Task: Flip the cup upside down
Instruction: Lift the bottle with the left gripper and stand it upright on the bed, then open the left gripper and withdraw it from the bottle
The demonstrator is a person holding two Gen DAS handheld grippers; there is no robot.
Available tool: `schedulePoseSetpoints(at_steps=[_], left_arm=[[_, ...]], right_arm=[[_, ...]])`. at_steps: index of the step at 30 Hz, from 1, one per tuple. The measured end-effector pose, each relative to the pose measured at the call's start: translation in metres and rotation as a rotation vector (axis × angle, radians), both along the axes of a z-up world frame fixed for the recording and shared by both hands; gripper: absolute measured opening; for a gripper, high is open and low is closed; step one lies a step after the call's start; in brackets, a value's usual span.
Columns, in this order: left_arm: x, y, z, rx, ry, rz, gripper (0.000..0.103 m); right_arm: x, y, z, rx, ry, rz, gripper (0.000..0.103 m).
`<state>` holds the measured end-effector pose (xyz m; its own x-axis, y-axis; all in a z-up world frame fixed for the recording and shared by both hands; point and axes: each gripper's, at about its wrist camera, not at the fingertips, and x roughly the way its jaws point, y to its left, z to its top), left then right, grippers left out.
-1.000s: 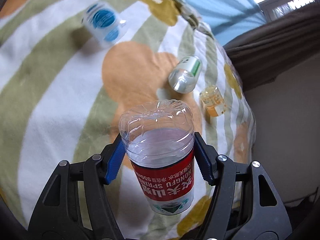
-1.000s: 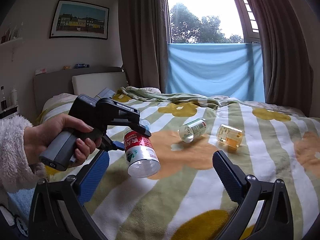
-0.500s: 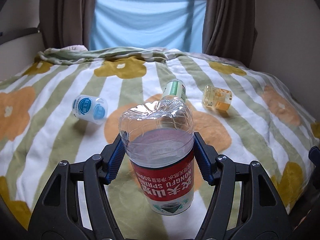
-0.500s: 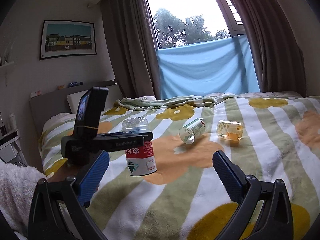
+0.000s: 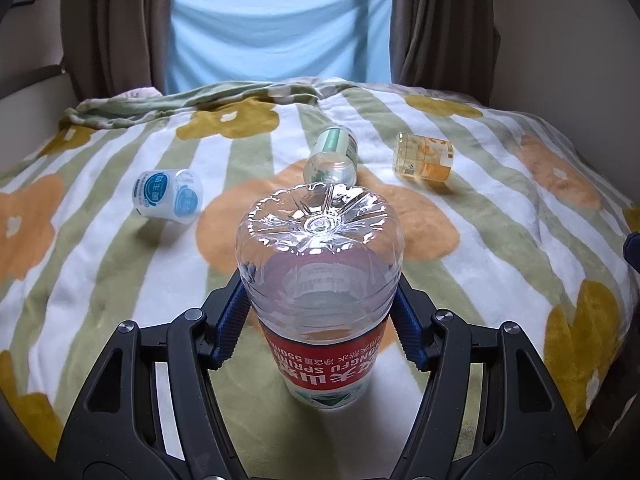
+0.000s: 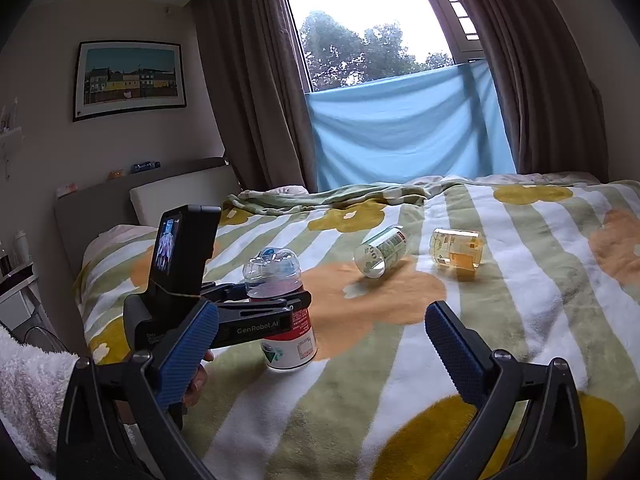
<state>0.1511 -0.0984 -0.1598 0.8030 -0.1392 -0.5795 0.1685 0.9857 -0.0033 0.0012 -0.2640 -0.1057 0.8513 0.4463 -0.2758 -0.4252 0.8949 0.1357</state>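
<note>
The cup [image 5: 320, 264] is a clear cut-off bottle with a red label. It stands base up, and its open end appears to rest on the striped flower blanket [image 5: 120, 280]. My left gripper [image 5: 320, 320] is shut on the cup's middle, one blue pad on each side. In the right wrist view the same cup [image 6: 294, 344] stands left of centre in the left gripper [image 6: 276, 304], which a hand [image 6: 196, 380] in a fluffy white sleeve holds. My right gripper [image 6: 322, 320] hovers open near the bed's front with nothing between its fingers.
Three other cups lie on their sides further back on the bed: a white and blue one [image 5: 168, 194], a clear one with a green label [image 5: 332, 156] and an orange-yellow one [image 5: 424, 158]. A rumpled blanket fold [image 5: 200, 100] and curtains [image 5: 440, 20] lie beyond.
The left gripper has turned level, bringing the held cup from tilted to base up, and lowered it to the blanket. The right gripper has stayed open and tilted up slightly.
</note>
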Motion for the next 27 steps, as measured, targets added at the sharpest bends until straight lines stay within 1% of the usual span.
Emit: schedulePoseSetpoints(at_steps=[6, 10, 11, 12, 13, 14, 16, 20, 27], left_arm=[[-0.007, 0.004, 0.0, -0.009, 0.01, 0.006, 0.062], [-0.008, 0.003, 0.002, -0.005, 0.005, -0.008, 0.062], [-0.009, 0.002, 0.003, 0.009, 0.001, -0.008, 0.068], [-0.009, -0.001, 0.003, 0.03, -0.005, -0.003, 0.085], [-0.01, -0.002, 0.004, 0.052, -0.014, 0.006, 0.096], [-0.013, -0.004, 0.006, 0.076, -0.038, 0.016, 0.103], [-0.017, -0.008, 0.01, 0.095, -0.063, -0.004, 0.103], [-0.021, -0.014, 0.014, 0.128, -0.071, -0.025, 0.103], [-0.035, -0.004, 0.029, 0.107, -0.077, -0.013, 0.103]], right_arm=[[0.001, 0.002, -0.001, -0.003, 0.001, 0.006, 0.103], [0.002, 0.002, -0.001, 0.0, 0.007, 0.01, 0.103], [0.002, 0.002, -0.001, 0.0, 0.006, 0.01, 0.103], [0.002, 0.002, -0.001, 0.0, 0.006, 0.009, 0.103], [0.002, 0.003, -0.001, 0.001, 0.007, 0.009, 0.103], [0.002, 0.003, -0.001, 0.001, 0.007, 0.009, 0.103], [0.002, 0.003, -0.002, 0.001, 0.009, 0.007, 0.103], [0.003, 0.004, -0.002, 0.002, 0.011, 0.005, 0.103], [-0.001, 0.009, 0.005, -0.006, -0.004, 0.004, 0.103]])
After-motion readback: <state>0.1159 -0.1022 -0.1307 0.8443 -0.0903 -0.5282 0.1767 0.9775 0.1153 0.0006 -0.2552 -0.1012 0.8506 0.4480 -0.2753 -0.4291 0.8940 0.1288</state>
